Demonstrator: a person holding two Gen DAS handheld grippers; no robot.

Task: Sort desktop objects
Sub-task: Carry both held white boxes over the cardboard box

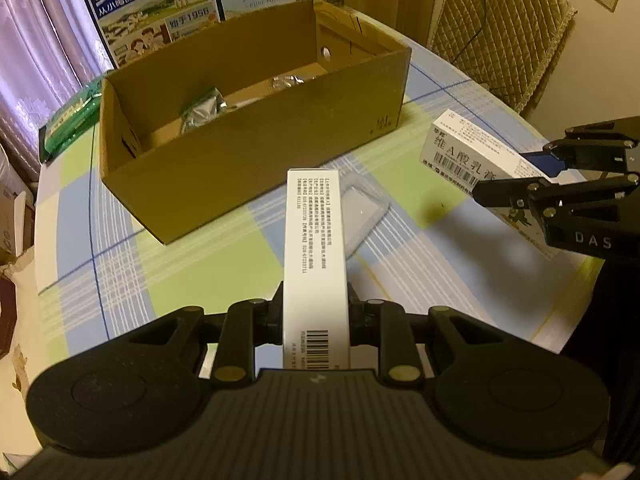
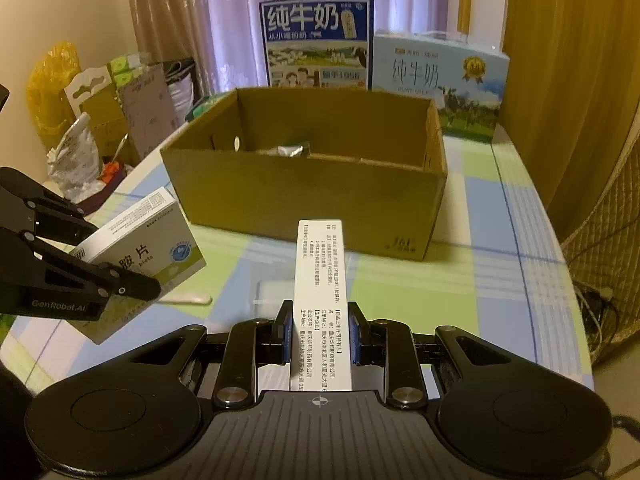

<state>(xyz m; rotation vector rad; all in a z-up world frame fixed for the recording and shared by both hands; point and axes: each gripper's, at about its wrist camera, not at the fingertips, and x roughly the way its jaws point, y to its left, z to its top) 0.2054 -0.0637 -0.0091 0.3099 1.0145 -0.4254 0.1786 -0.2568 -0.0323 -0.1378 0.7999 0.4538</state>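
My left gripper is shut on a white and green tablet box, held above the checked tablecloth in front of the open cardboard box. From the right wrist view the same left gripper and tablet box show at the left. My right gripper is shut on a long white cream box, also facing the cardboard box. In the left wrist view the right gripper and cream box hover at the right. Foil packets lie inside the cardboard box.
A clear plastic blister tray lies on the cloth below both held boxes. Two milk cartons stand behind the cardboard box. A green pack lies at its left. A padded chair is beyond the table's right edge; bags crowd the left.
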